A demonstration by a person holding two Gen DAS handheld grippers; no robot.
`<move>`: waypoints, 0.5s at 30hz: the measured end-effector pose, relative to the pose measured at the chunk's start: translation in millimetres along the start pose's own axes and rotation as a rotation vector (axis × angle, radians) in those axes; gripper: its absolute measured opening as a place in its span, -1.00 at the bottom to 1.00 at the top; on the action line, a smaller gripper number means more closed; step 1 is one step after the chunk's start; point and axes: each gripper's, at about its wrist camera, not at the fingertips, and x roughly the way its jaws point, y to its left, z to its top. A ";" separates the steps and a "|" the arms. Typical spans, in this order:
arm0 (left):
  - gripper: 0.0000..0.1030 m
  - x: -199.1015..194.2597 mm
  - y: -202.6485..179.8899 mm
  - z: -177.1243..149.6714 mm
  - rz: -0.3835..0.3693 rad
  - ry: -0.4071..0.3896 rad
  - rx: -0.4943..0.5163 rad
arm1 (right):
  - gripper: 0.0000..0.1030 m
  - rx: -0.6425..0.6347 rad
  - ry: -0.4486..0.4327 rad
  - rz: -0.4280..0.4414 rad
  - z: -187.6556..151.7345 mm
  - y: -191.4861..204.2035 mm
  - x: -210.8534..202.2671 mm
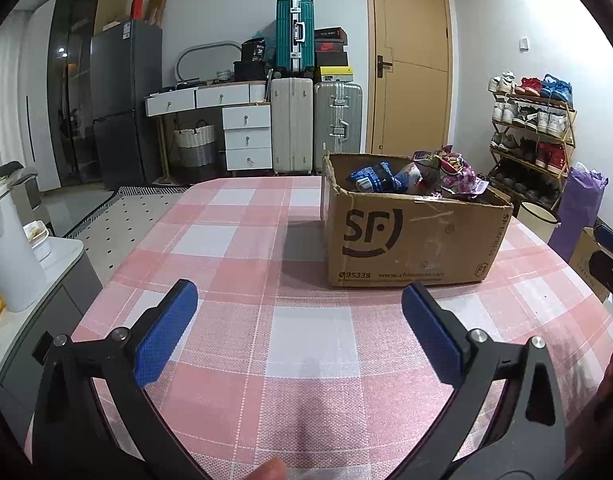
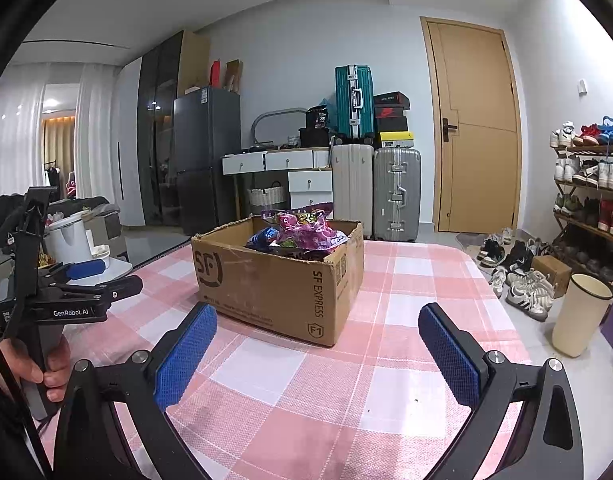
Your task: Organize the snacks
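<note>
The colourful crinkly snack packets (image 2: 302, 226) are all lying inside the brown cardboard box (image 2: 274, 280) on the pink checked tablecloth (image 1: 306, 340); no packet is lying outside; the left gripper (image 1: 299, 296) and right gripper (image 2: 317, 318) are both hovering spread apart, holding nothing; this is fitting either a finished gathering or an unpacking to come

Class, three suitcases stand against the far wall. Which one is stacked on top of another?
The teal suitcase: it stands on the white suitcase, while the white one and the silver suitcase rest on the floor.

both claws, left claw (image 1: 299, 305) and right claw (image 2: 317, 323), wide open, empty
</note>
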 end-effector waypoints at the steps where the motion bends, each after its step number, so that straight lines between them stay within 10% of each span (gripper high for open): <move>1: 0.98 -0.3 1.3 -0.1 -0.004 0.002 -0.004 | 0.99 0.003 0.000 0.001 -0.4 -0.4 0.5; 15: 0.98 -0.8 0.3 -1.6 -0.008 -0.002 0.016 | 0.99 0.006 0.001 -0.002 -1.6 -0.8 0.8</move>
